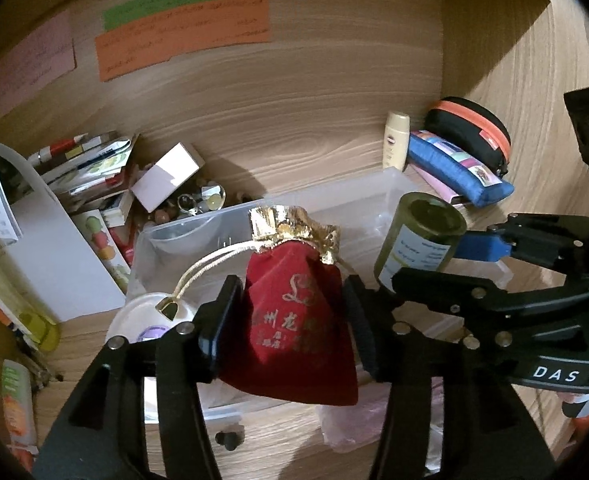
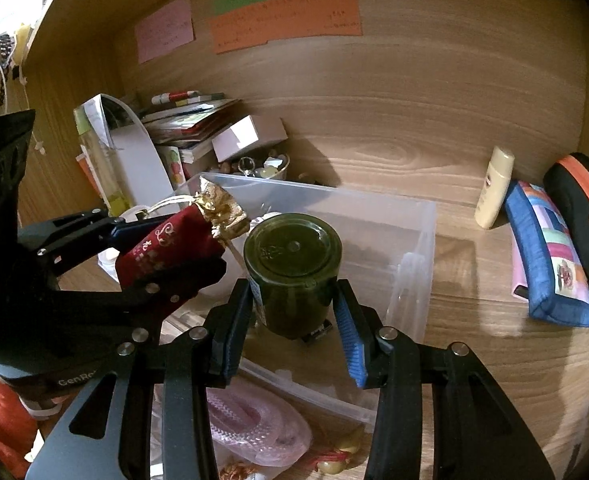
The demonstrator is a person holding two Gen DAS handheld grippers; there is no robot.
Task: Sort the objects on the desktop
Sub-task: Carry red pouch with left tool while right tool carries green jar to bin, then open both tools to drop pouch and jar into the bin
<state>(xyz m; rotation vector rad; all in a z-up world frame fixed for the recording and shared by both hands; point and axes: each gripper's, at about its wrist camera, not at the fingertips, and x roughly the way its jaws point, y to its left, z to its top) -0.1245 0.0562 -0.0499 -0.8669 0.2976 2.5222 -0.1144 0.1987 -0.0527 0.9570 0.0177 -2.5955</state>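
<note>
Above the clear plastic bin [image 2: 410, 240], the left gripper [image 1: 290, 320] has a red drawstring pouch [image 1: 298, 332] between loosened jaws, seemingly barely touching it, while the right gripper [image 2: 294, 308] clamps a dark green jar [image 2: 292, 276]; both should be lowered inside before letting go.

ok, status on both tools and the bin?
Left tool around red pouch, pads barely touching. Right tool shut on green jar. Both over clear bin; nothing blocking it.
</note>
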